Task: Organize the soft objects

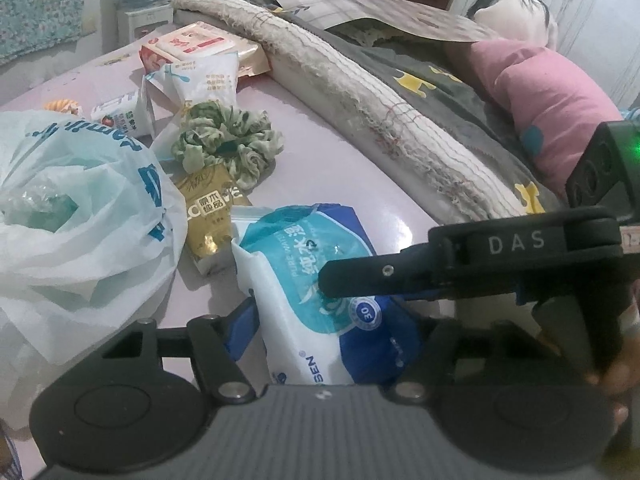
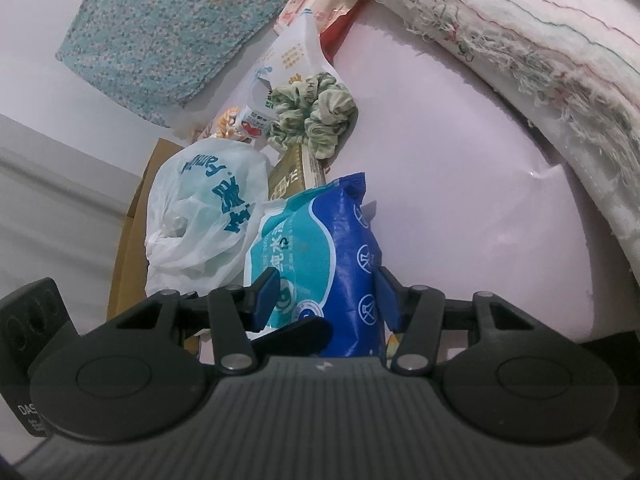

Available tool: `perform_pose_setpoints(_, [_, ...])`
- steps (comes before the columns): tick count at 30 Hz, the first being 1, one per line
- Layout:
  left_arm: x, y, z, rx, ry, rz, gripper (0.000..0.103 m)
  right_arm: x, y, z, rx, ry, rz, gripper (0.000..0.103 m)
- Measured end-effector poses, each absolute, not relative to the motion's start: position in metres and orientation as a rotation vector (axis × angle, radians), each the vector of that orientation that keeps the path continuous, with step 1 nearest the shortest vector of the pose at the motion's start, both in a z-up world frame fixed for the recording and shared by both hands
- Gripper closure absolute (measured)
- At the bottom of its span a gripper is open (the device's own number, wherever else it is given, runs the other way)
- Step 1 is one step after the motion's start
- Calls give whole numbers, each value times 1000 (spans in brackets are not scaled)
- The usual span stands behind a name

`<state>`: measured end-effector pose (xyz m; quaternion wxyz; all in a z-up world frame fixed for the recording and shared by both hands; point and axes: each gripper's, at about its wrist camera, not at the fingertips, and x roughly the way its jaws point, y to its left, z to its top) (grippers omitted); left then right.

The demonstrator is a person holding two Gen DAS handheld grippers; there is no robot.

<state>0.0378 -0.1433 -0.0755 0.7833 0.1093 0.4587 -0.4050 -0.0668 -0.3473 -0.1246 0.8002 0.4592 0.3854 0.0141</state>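
- The right gripper (image 2: 326, 300) is nearest in its own view. Its two blue pads (image 2: 266, 298) press on both sides of the blue wet wipes pack (image 2: 316, 248), so the jaws are closed on this pack at a middle width.
- The left wrist view shows the same pack (image 1: 304, 280) from the other side. One black finger of the right gripper (image 1: 360, 276) lies across the top of the pack there.
- The left gripper (image 1: 324, 336) has the pack between its fingers. Only its left blue pad (image 1: 242, 328) is visible, just beside the pack edge; the other pad is hidden, so I cannot tell if the jaws press on it.
- The white plastic bag (image 1: 80, 208) lies just beside the pack, with crumpled things inside.
- A gold packet (image 1: 208, 216) lies between the bag and the pack, partly under the green scrunchie (image 1: 226, 146).
- Farther away are white snack pouches (image 1: 200, 76) and a red and white pack (image 1: 192, 46).
- Only the left view shows the pink pillow (image 1: 548, 100) and the grey blanket (image 1: 452, 92) behind the frayed towel (image 1: 360, 80).
- Only the right view shows the cardboard box (image 2: 132, 220) behind the bag and the blue flowered cloth (image 2: 160, 28) on the wall side.
- All these things rest on the pale pink sheet (image 2: 460, 200).
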Motion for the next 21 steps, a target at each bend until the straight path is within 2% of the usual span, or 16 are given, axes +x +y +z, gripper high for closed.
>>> perform_pose_setpoints(12, [14, -131, -42, 228, 912, -869, 40, -87, -340, -97, 966, 772, 57, 52])
perform_pose_setpoints(21, [18, -75, 31, 161, 745, -748, 40, -51, -306, -22, 863, 674, 216, 52])
